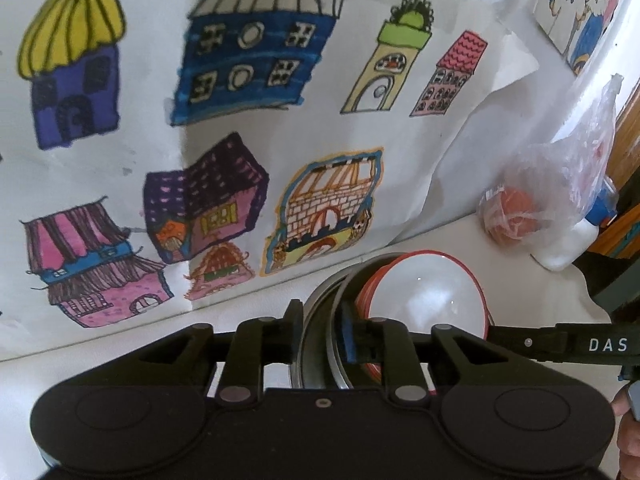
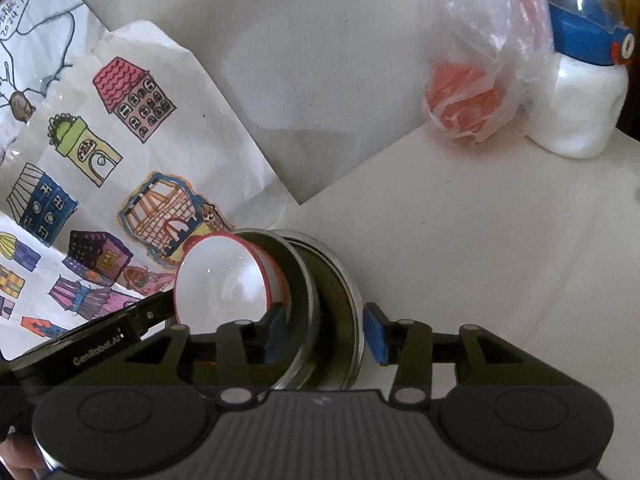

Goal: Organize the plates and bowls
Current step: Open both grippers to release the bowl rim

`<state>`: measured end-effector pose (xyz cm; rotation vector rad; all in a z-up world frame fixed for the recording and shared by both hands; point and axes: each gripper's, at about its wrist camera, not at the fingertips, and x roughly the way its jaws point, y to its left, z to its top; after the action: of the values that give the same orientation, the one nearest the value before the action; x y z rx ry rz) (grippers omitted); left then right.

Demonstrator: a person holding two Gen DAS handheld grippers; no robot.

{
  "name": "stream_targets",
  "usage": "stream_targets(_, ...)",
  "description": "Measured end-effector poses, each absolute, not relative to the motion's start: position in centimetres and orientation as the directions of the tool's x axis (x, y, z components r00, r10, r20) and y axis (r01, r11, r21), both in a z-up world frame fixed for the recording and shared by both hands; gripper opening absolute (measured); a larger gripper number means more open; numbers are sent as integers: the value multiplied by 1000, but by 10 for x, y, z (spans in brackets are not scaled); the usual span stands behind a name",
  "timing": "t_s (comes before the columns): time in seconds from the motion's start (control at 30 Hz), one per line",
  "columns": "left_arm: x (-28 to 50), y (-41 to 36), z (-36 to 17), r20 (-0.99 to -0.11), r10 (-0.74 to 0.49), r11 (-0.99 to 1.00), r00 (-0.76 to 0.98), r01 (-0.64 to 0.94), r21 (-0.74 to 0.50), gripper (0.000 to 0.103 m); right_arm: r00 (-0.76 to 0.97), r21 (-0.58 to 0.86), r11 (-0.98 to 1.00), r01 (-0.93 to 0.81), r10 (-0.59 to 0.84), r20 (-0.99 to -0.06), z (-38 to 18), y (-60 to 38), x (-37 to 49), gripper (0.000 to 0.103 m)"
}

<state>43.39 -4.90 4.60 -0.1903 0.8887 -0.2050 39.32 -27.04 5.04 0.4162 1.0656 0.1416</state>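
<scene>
Left hand-held gripper (image 1: 320,330) is pinching steel plates' (image 1: 318,340) slippery rims; right hand-held gripper (image 2: 324,334) is straddling them, unclamped; red-rimmed bowl (image 2: 224,280) looks fragile.

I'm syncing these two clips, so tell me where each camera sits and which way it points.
Left wrist: on the left gripper, facing the house drawings on the wall; its fingers straddle the metal plates' rims, and the right gripper's arm crosses at right.
Right wrist: on the right gripper, facing the table's far corner, fingers open around the same stack; a fingertip shows bottom left.
Shared: the red-rimmed bowl, plates, bagged orange item, white bottle, drawings.
</scene>
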Motion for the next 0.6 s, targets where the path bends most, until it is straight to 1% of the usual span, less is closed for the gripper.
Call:
stream_targets(0.03, 432, -46, 48, -744, -253, 964, 618, 94, -249, 26, 487, 397, 913, 89, 308, -817, 52, -272, 392, 53)
stream_targets(0.07, 430, -45, 50, -741, -254, 963, 622, 93, -252, 32, 491, 398, 913, 90, 307, -815, 53, -273, 390, 56)
stream_targets(0.1, 429, -44, 52, -738, -254, 963, 625, 90, -255, 33, 496, 401, 912, 90, 308, -812, 54, -274, 388, 59)
stream_targets(0.13, 427, -44, 54, -735, -251, 963, 630, 87, -254, 34, 500, 402, 911, 90, 307, -810, 56, -274, 386, 59)
stream_targets(0.2, 423, -42, 58, -728, -251, 963, 638, 88, -255, 41, 508, 396, 914, 87, 301, -807, 61, -273, 381, 63)
stream_targets(0.27, 419, -41, 61, -722, -252, 962, 645, 84, -260, 44, 516, 390, 917, 88, 293, -805, 66, -272, 377, 65)
stream_targets(0.43, 405, -37, 74, -705, -254, 961, 662, 89, -263, 47, 543, 387, 918, 87, 282, -791, 81, -271, 363, 71)
stream_targets(0.5, 399, -36, 79, -695, -253, 961, 673, 88, -264, 54, 554, 382, 920, 84, 276, -786, 87, -270, 356, 74)
stream_targets(0.6, 388, -33, 88, -677, -246, 961, 694, 85, -262, 59, 564, 374, 923, 94, 261, -784, 97, -267, 347, 78)
